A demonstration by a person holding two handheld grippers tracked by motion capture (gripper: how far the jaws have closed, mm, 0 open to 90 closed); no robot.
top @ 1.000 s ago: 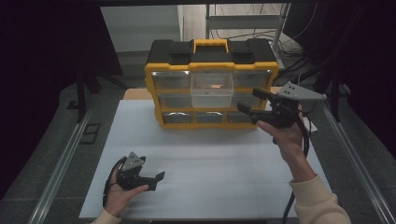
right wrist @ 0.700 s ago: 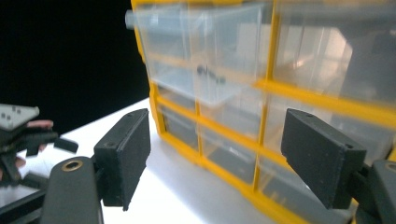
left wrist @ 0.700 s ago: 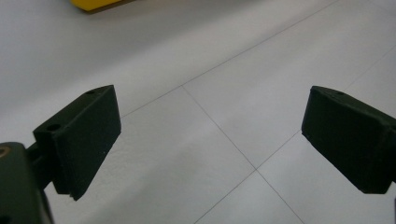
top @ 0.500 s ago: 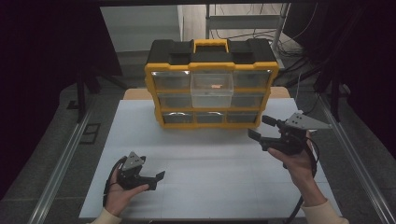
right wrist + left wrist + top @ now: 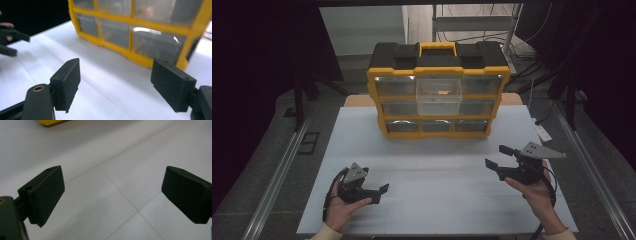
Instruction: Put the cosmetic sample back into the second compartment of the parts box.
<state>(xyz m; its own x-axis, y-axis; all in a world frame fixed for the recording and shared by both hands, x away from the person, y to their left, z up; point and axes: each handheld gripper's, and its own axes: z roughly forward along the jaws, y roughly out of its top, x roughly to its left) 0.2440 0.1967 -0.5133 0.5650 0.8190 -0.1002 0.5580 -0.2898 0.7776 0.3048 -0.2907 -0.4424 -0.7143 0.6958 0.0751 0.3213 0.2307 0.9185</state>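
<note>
Both claws gape wide and empty: left claw [image 5: 382, 189] near the desk's [image 5: 437, 160] front-left corner, right claw [image 5: 498, 157] front-right. The yellow drawer organizer [image 5: 439, 90] stands at the far edge, middle drawer [image 5: 439, 95] protruding; a careless reach could snag it.

Left hand [image 5: 341, 207] enters from the bottom edge, fingers wrapped around the left gripper [image 5: 381, 192], held low with the jaws pointing right and slightly away from the person. Grey plate on top. In the left gripper view its two black jaws stand wide apart, nothing between them.

Right hand [image 5: 537, 192] comes in from the bottom right, forearm angled inward, gripping the right gripper [image 5: 498, 157]. Jaws point left and away, spread wide, nothing between them. Grey three-cornered plate on top; cable trails down beside the wrist.
</note>
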